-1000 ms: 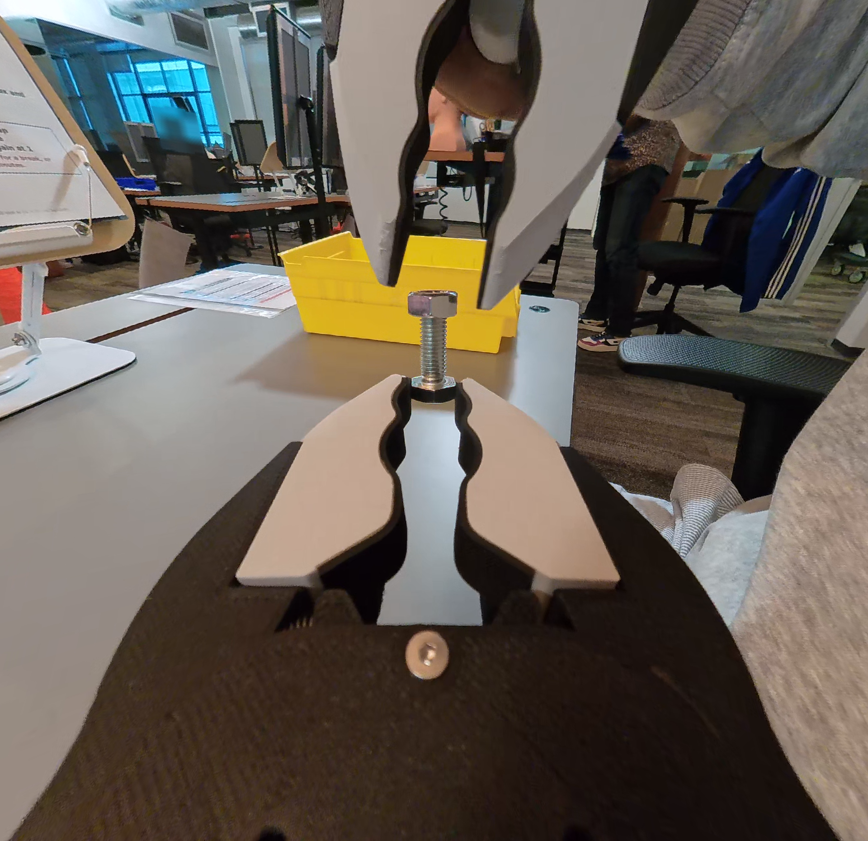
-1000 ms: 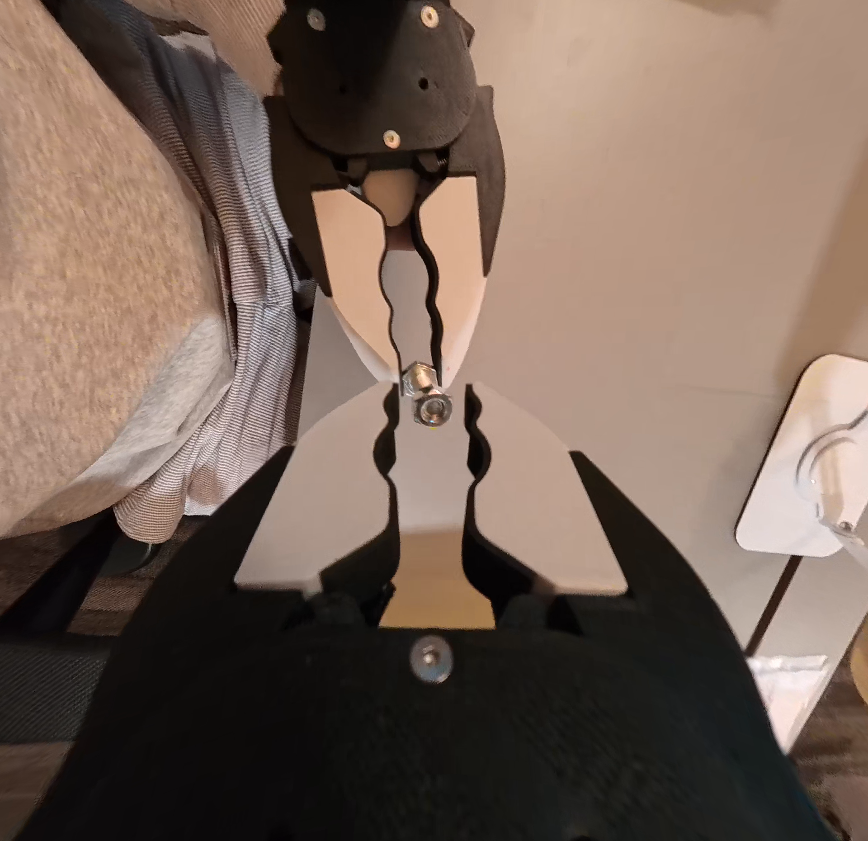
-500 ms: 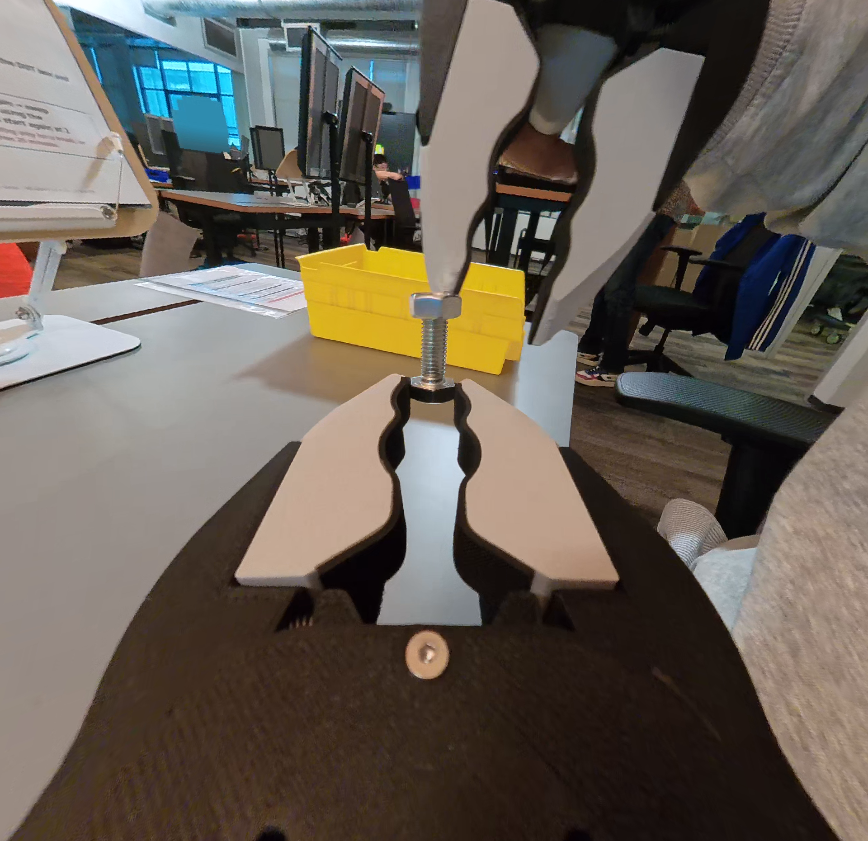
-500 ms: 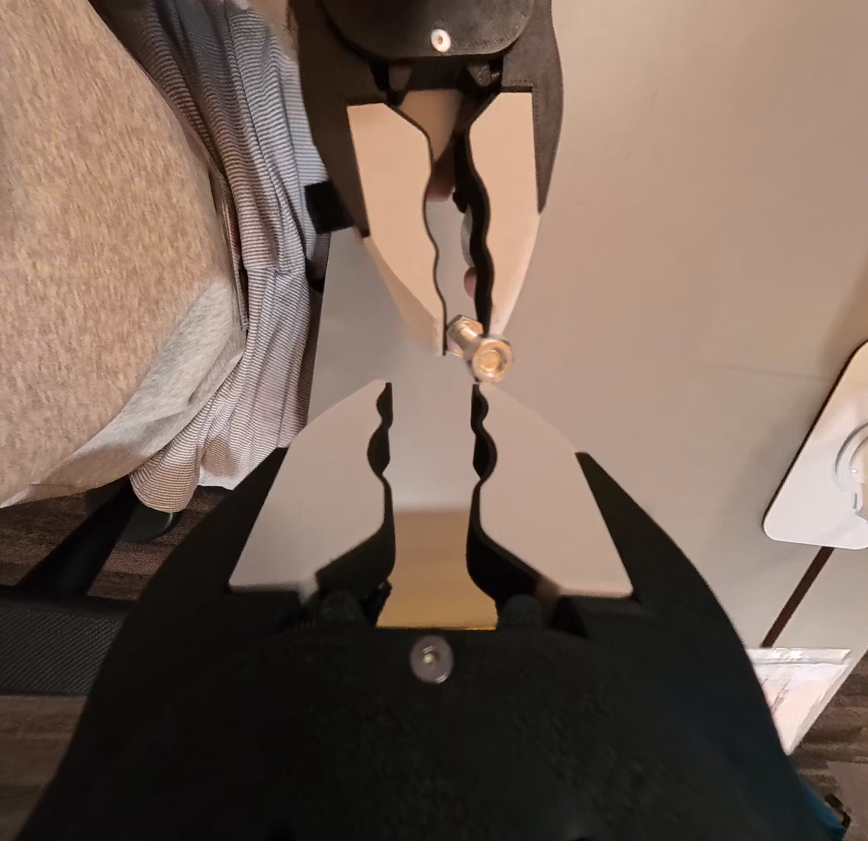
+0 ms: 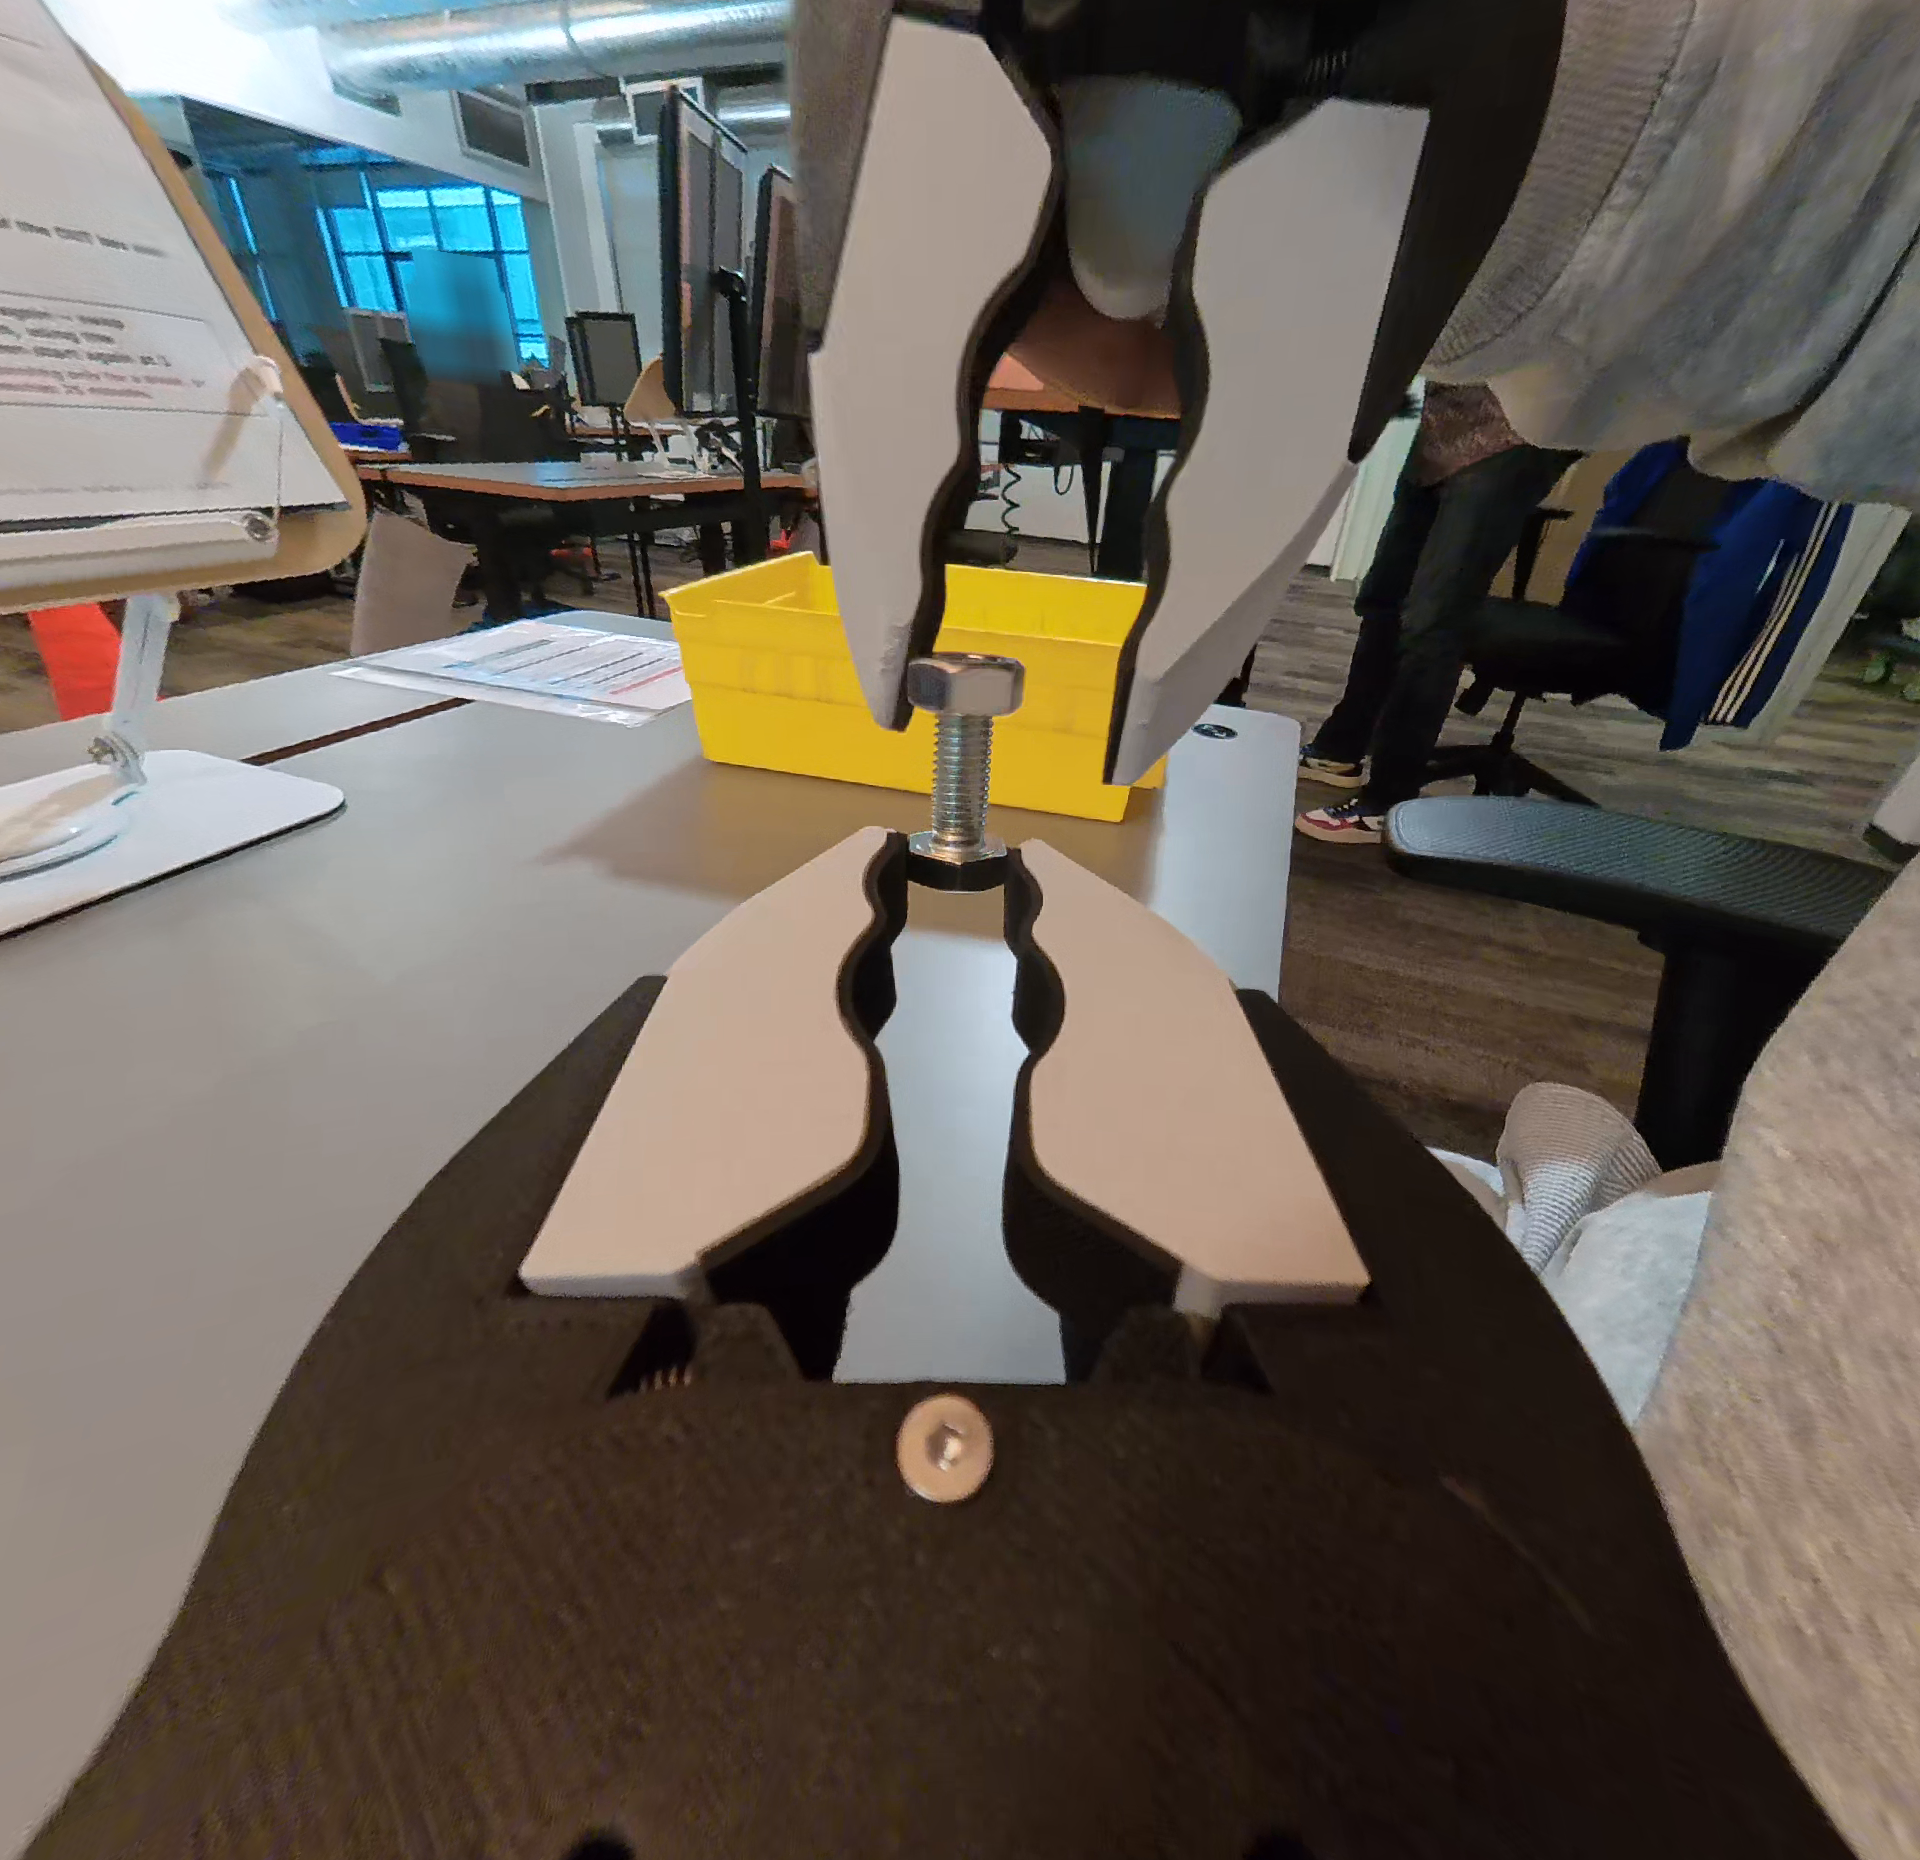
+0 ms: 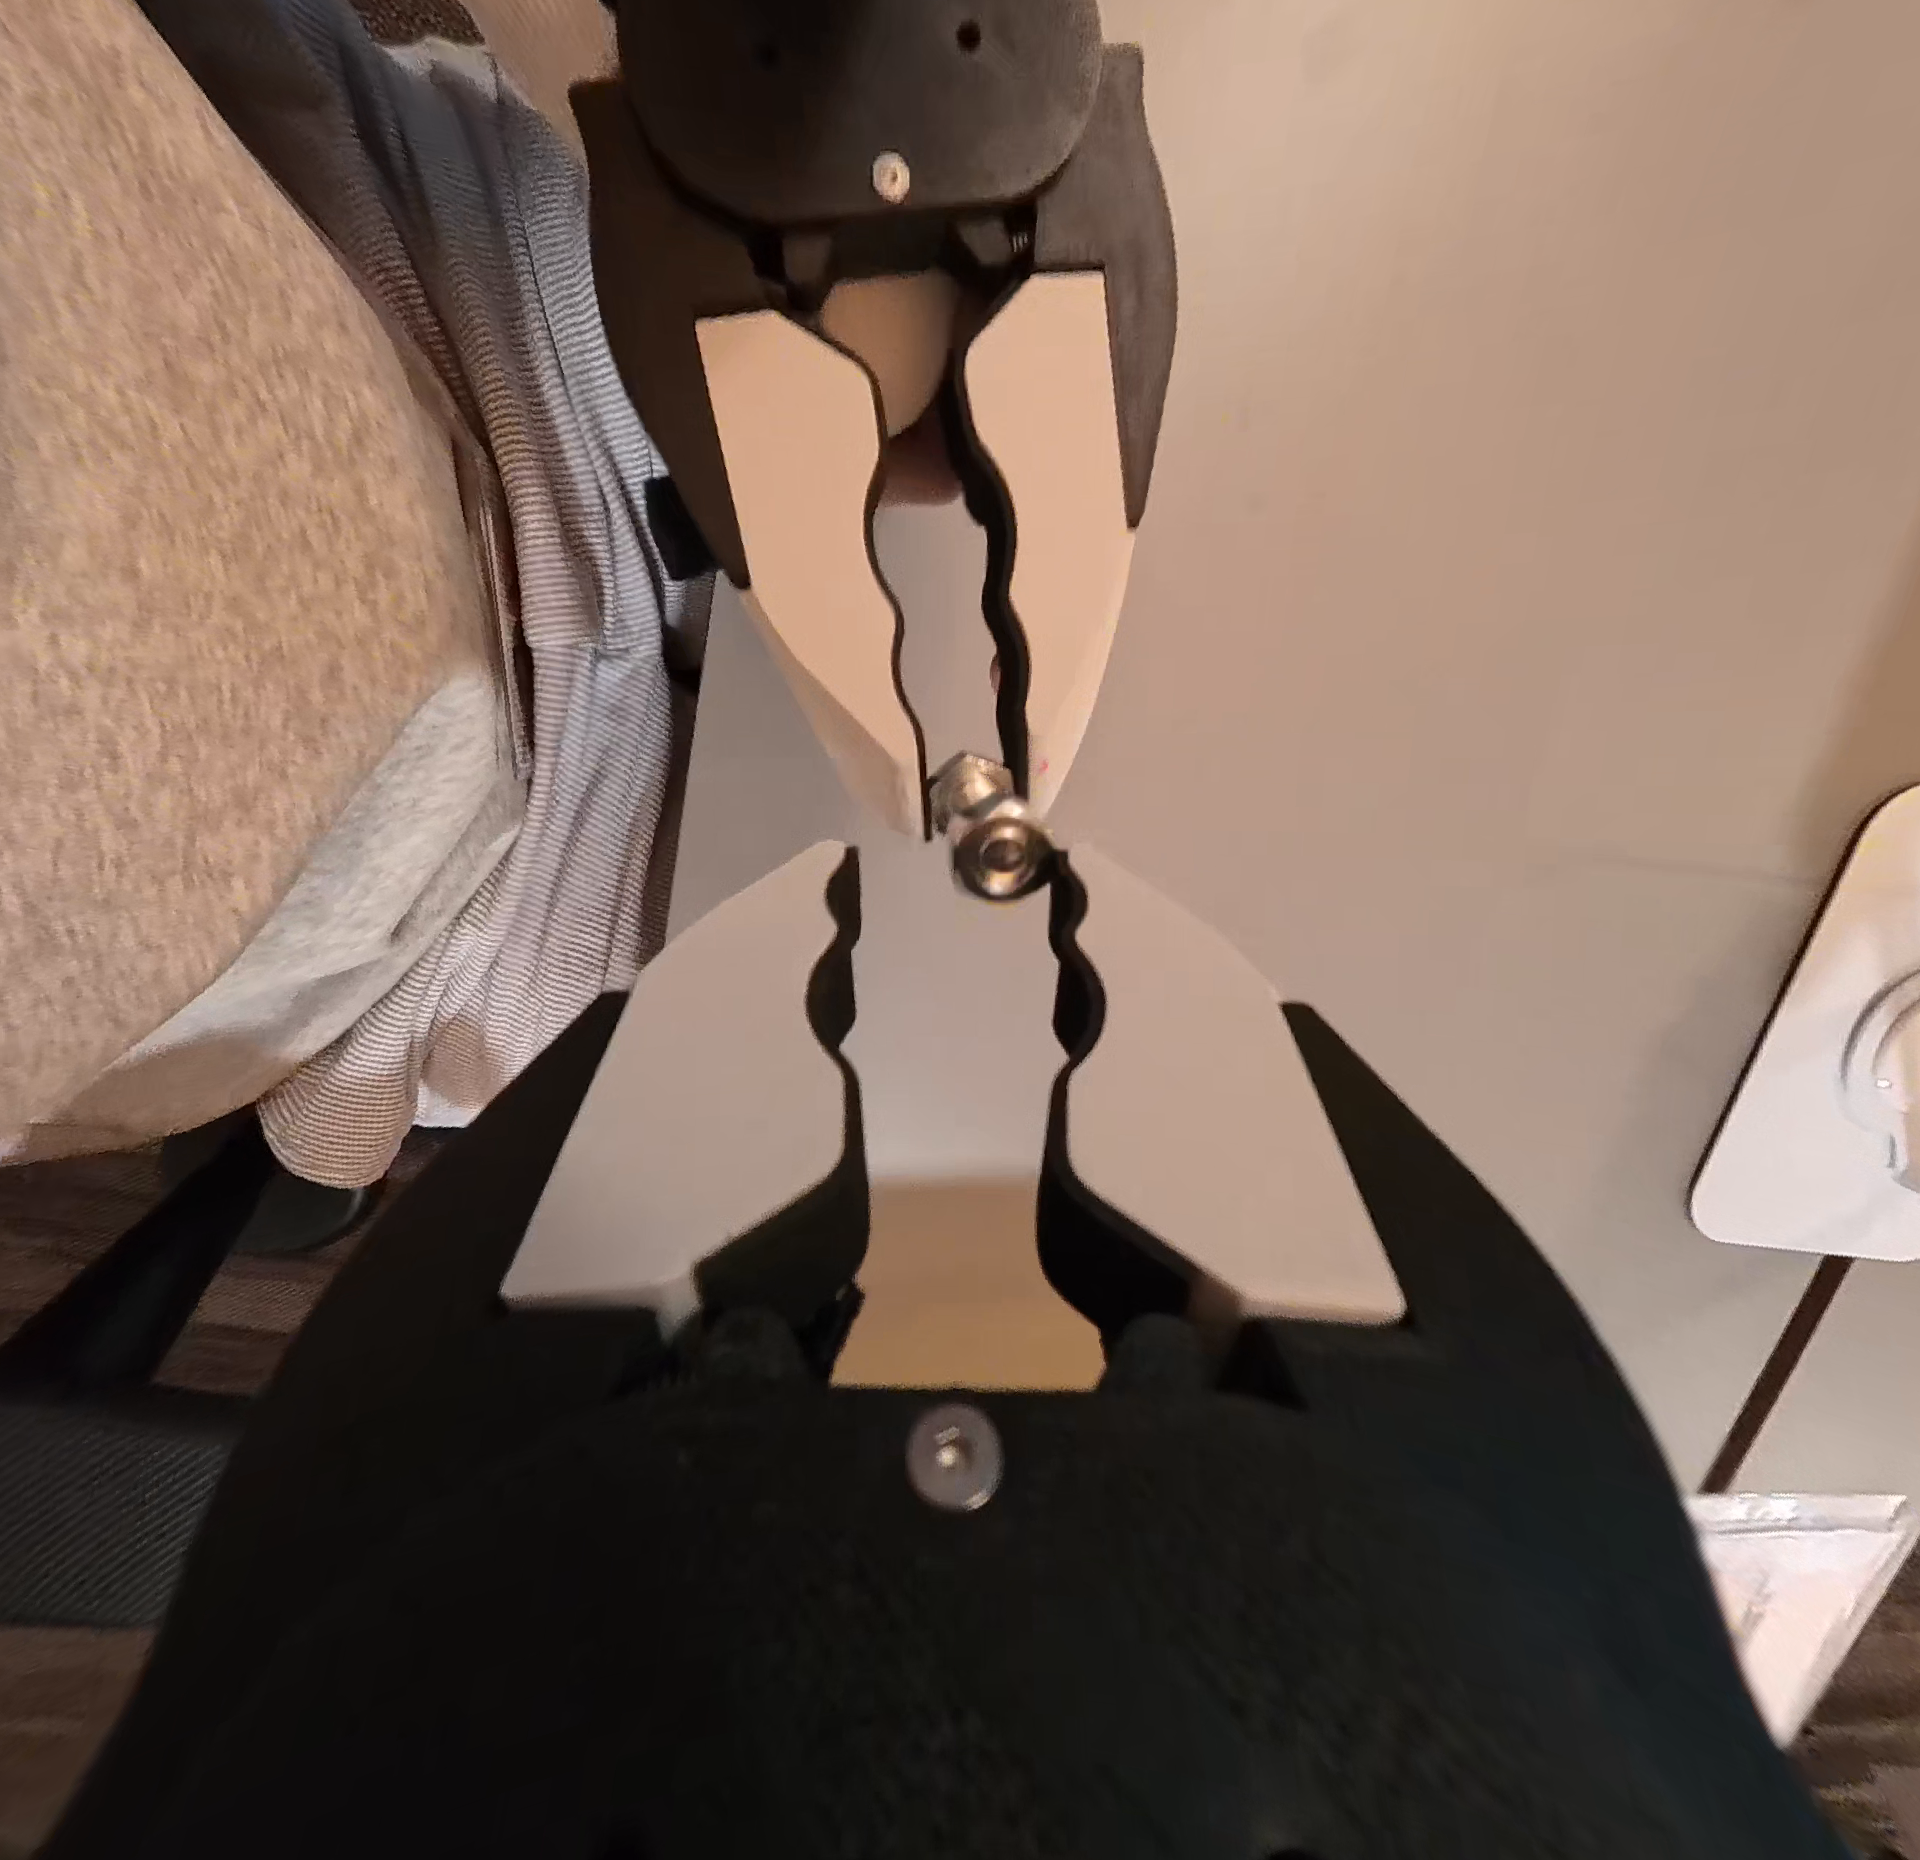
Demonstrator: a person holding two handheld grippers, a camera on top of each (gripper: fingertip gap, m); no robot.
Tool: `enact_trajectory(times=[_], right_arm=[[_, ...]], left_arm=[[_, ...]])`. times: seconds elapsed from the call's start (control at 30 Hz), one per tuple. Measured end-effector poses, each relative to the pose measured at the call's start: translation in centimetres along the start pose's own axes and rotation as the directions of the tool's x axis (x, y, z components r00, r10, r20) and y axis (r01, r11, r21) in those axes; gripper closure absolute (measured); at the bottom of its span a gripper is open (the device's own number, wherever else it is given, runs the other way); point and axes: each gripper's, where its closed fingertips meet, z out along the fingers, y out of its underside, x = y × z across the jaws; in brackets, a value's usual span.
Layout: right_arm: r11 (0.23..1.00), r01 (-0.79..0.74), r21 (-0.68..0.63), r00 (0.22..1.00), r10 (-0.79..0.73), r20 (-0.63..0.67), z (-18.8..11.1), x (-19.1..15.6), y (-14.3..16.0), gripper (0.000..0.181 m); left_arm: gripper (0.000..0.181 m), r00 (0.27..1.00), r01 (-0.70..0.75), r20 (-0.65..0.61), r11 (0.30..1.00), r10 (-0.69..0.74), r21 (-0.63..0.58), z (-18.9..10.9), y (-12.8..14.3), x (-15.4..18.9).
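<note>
A steel hex bolt (image 5: 964,745) stands upright, head up, over the grey table (image 5: 312,1031). My left gripper (image 5: 954,860) is shut on the nut (image 5: 954,854) at the foot of its thread. My right gripper (image 5: 1008,735) hangs down from above, open, with the bolt head (image 5: 966,682) between its jaws and against one fingertip (image 5: 883,667). In the right wrist view I look down on the bolt head (image 6: 997,854) between my open right gripper (image 6: 958,856) tips, close to one finger. The left gripper (image 6: 971,787) reaches in from the top there, closed on the nut (image 6: 961,776).
A yellow bin (image 5: 790,698) stands at the table's far edge, with a plastic-sleeved sheet (image 5: 540,657) left of it. A white stand base (image 5: 156,813) with a document holder sits at the left. A black chair armrest (image 5: 1621,865) lies right of the table. A person (image 5: 1455,563) stands beyond. Left and right tips are no more than a few centimetres apart.
The right gripper, offset to one side half a second ago with a fingertip over the bolt head, has shifted back and down so its open jaws straddle the head. The left gripper has kept its hold.
</note>
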Motion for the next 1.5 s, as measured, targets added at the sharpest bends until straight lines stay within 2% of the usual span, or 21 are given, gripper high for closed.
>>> enact_trajectory(times=[0.2,0.6,0.87,1.0,1.23,1.5], right_arm=[[0.999,-0.024,0.037,0.999,0.023,0.03,-0.2,-0.3,0.0,0.153],[0.992,0.021,0.125,0.999,-0.025,0.032,-0.3,-0.8,-1.9,0.153],[0.999,0.002,0.043,1.0,-0.002,0.01,0.6,0.1,-0.1,0.145],[1.0,-0.012,0.027,0.999,0.011,0.032,0.6,0.0,0.6,0.149],[0.997,0.016,0.07,0.997,-0.021,0.073,0.6,-1.2,-0.5,0.154],[0.995,0.028,0.096,0.998,-0.033,0.055,0.9,-1.0,-1.1,0.145]], left_arm=[[0.163,0.997,0.062,0.036,0.998,-0.063,0.011,-0.2,0.0,-1.3],[0.163,0.999,0.008,0.032,0.999,-0.007,-0.031,0.2,0.8,-0.8],[0.163,1.0,-0.008,0.018,1.0,0.009,-0.025,0.2,0.6,-0.3],[0.163,0.999,0.016,0.034,0.999,-0.015,-0.03,0.1,0.6,-0.9],[0.163,0.999,0.026,0.044,0.998,-0.023,-0.053,0.1,1.1,-1.3],[0.163,1.0,-0.014,0.027,0.997,0.016,-0.077,0.4,1.6,-0.6]])
